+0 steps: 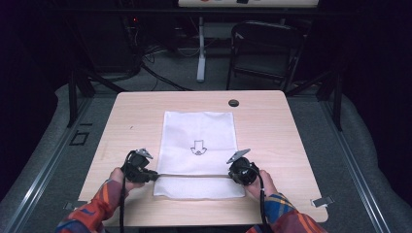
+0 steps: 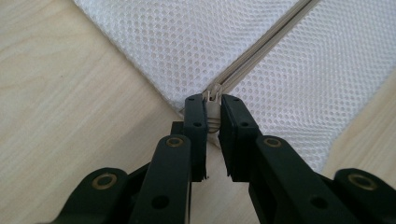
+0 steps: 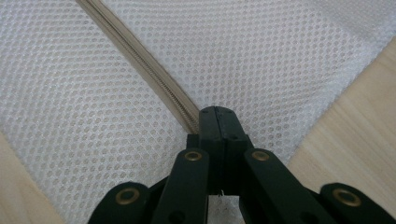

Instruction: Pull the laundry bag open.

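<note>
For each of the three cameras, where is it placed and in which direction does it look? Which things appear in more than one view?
High view: fixed above the person's side, looking forward and down on the table; forearms, hands and both grippers show.
Left gripper view: rides the left gripper, looking along its jaws, closed on the zipper pull.
Right gripper view: rides the right gripper, jaws shut on the mesh bag at the zipper.
Shared: mesh bag, zipper and wooden tabletop in all three.

Zipper (image 3: 154,74) end under the shut right claw (image 3: 218,116); tiny printed mark (image 1: 197,147) on bag, unreadable.
</note>
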The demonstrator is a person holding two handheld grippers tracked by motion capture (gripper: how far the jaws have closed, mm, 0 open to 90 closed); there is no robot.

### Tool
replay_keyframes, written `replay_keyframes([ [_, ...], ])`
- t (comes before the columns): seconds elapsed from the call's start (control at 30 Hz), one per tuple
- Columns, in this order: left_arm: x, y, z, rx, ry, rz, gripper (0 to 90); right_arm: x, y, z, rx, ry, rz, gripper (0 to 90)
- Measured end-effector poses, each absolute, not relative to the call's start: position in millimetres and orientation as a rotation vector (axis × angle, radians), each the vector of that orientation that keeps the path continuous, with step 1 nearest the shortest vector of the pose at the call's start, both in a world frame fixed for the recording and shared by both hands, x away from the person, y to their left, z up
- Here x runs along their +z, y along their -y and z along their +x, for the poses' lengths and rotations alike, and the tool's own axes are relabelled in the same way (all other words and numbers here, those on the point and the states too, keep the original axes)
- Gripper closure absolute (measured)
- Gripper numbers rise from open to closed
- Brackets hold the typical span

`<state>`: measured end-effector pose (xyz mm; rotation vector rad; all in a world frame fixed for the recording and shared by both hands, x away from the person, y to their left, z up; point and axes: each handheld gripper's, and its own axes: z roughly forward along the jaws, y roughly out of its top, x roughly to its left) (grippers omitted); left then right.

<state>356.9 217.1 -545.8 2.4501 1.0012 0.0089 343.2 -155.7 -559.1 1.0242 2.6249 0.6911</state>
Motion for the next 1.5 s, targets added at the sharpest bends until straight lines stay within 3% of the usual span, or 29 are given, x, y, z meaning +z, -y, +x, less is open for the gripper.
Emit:
replay_keyframes([
  [0.4, -547.3, -226.6, 356.8, 0.013, -1.042, 2.436, 80.9, -559.4, 155.4, 343.1, 0.695, -2.621, 1.022, 90.0],
  [0.5, -546.9, -226.5, 357.4, 0.006, -1.055, 2.423, 78.7, -561.1, 155.5, 341.3, 0.715, -2.627, 0.962, 90.0],
  [0.53, -546.6, -226.9, 358.0, 0.006, -1.063, 2.415, 73.9, -560.8, 155.7, 340.9, 0.706, -2.632, 0.939, 89.9],
  [0.67, -543.2, -230.8, 360.0, 0.026, -1.1, 2.389, 47.1, -555.6, 156.4, 340.7, 0.752, -2.628, 0.924, 71.5],
  [0.73, -541.2, -233.3, 359.8, 0.034, -1.102, 2.374, 34.4, -550.0, 158.1, 340.1, 0.78, -2.615, 0.931, 55.4],
  [0.93, -535.2, -238.5, 357.4, 0.099, -1.121, 2.364, 16.9, -536.5, 172.3, 337.8, 0.769, -2.61, 1.021, 15.7],
  [1.07, -534.9, -245.8, 358.0, 0.106, -1.149, 2.327, 14.7, -530.1, 190.7, 336.7, 0.781, -2.562, 1.075, 8.2],
  [1.5, -538.1, -261.4, 361.9, 0.177, -1.254, 2.293, 7.7, -526.0, 250.1, 330.2, 0.786, -2.442, 1.282, 0.0],
])
